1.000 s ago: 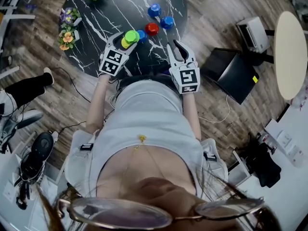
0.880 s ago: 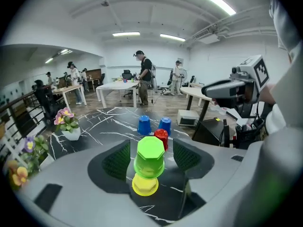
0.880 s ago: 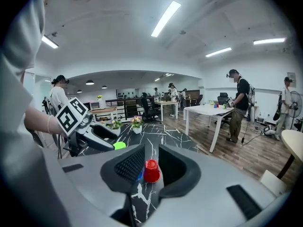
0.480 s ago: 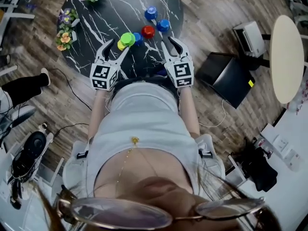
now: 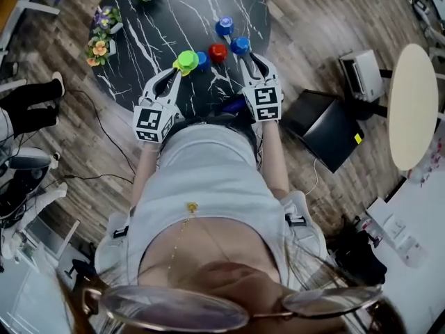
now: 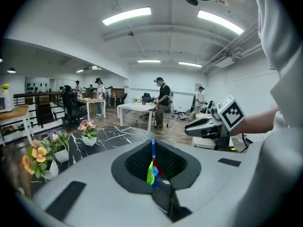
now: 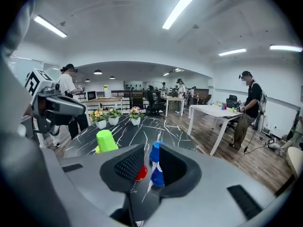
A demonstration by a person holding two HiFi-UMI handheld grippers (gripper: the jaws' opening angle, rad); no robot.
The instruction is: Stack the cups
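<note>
Jaws of left tool (image 6: 152,151) pressed together, empty; cups show only as a sliver through the slit. Right tool (image 7: 150,159) slightly spread, empty, red cup (image 5: 217,51) and blue cup (image 5: 240,45) just ahead. Green cup (image 5: 186,60) covers most of yellow cup (image 7: 97,149) on table (image 5: 160,19).

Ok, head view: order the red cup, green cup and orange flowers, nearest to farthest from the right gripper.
From the right gripper:
1. Red cup, just to its left.
2. Green cup, farther left, at the left gripper tips.
3. Orange flowers, far left at the table edge.
</note>
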